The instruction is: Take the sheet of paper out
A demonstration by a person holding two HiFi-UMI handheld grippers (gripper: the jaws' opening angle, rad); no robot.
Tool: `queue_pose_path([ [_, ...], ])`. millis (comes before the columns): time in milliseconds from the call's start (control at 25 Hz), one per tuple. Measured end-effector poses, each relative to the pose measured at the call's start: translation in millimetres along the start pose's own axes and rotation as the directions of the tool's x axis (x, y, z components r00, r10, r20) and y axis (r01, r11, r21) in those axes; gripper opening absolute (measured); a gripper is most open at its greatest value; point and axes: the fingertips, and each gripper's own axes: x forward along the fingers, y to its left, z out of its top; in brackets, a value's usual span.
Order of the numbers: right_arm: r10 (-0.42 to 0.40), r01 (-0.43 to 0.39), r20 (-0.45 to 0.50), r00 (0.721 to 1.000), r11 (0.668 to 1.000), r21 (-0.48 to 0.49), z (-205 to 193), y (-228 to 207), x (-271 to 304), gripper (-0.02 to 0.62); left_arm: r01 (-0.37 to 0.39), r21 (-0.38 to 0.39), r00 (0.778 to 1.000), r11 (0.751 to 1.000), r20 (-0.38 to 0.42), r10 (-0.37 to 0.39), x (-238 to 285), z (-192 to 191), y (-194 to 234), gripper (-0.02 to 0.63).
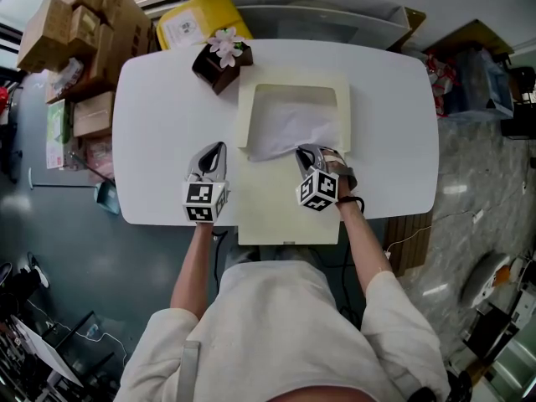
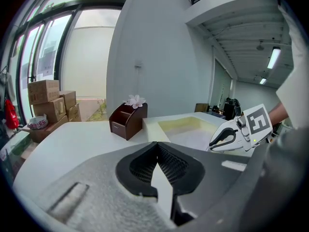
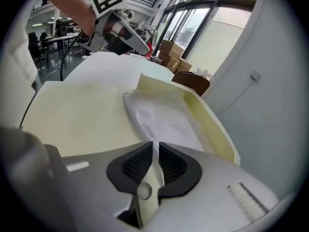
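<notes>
A shallow cream box (image 1: 293, 80) lies open on the white table (image 1: 159, 124), its lid (image 1: 285, 216) folded flat toward me. A crumpled white sheet of paper (image 1: 289, 124) lies in it and spills over the near rim. My right gripper (image 1: 303, 152) sits at the sheet's near corner. In the right gripper view the sheet (image 3: 164, 120) runs into the right gripper (image 3: 155, 146), which is shut on it. Left of the lid, my left gripper (image 1: 216, 150) rests on the table, shut and empty (image 2: 157, 146).
A dark brown holder with a white flower (image 1: 222, 61) stands at the box's far left corner. Cardboard boxes (image 1: 84, 15) and a yellow package (image 1: 197, 19) lie beyond the table's far left edge. The table's near edge runs just under both grippers.
</notes>
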Motion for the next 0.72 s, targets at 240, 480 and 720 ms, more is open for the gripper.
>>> queue_pose_path([
  [240, 0.006, -0.007, -0.043, 0.999, 0.999, -0.039, -4, -3, 10, 0.061, -0.009, 0.001, 1.0, 1.0, 0.003, 0.009, -4, -1, 5, 0.006],
  [480, 0.015, -0.026, -0.1, 0.995, 0.993, -0.114, -11, -4, 17, 0.071, -0.019, -0.001, 1.0, 1.0, 0.007, 0.019, -6, -2, 11, 0.006],
  [720, 0.037, -0.052, -0.137, 0.99, 0.993, -0.104, -16, -8, 22, 0.056, -0.021, 0.002, 1.0, 1.0, 0.008, 0.021, -7, -4, 13, 0.005],
])
